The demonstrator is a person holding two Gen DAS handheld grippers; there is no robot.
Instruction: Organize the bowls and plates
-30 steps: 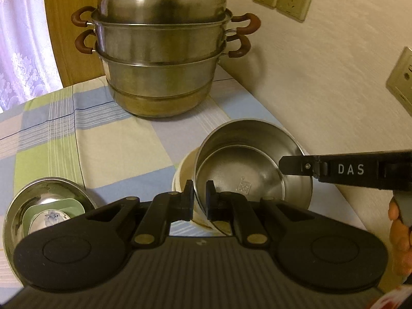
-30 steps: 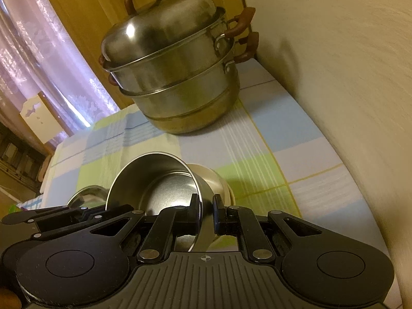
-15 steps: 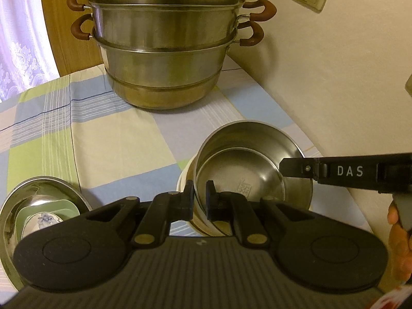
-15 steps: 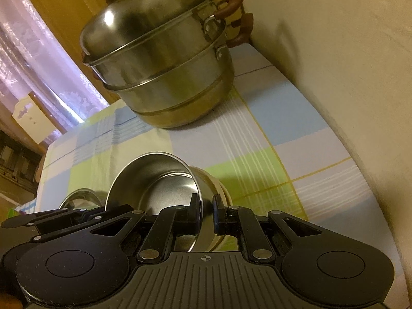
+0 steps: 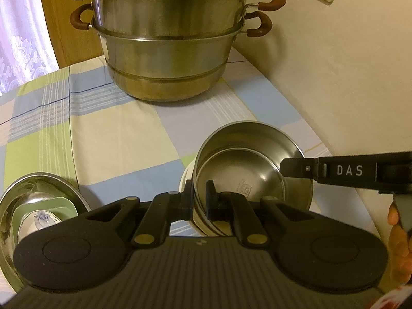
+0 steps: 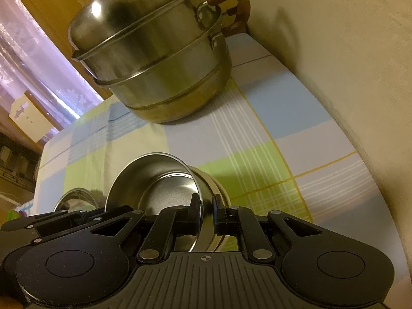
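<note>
A steel bowl [image 5: 247, 159] sits tilted inside a cream bowl [image 5: 186, 180] on the checked tablecloth. My left gripper [image 5: 199, 200] is shut on the steel bowl's near rim. My right gripper [image 6: 206, 212] is shut on the opposite rim of the same steel bowl [image 6: 164, 185]; its finger marked DAS [image 5: 347, 171] reaches in from the right in the left wrist view. The cream bowl [image 6: 219, 188] shows under the steel one. A wide steel bowl [image 5: 38, 188] at lower left holds a green dish [image 5: 51, 209] and a small flowered cup [image 5: 36, 219].
A large two-tier steel steamer pot [image 5: 170, 46] with brown handles stands at the back of the table [image 5: 110, 141], also seen in the right wrist view [image 6: 159, 64]. A cream wall [image 5: 334, 77] with sockets runs along the right edge. A curtain hangs at left.
Both grippers, still holding the steel bowl, have moved forward and lower toward the steamer pot, which now looms larger. The grips have not changed.
</note>
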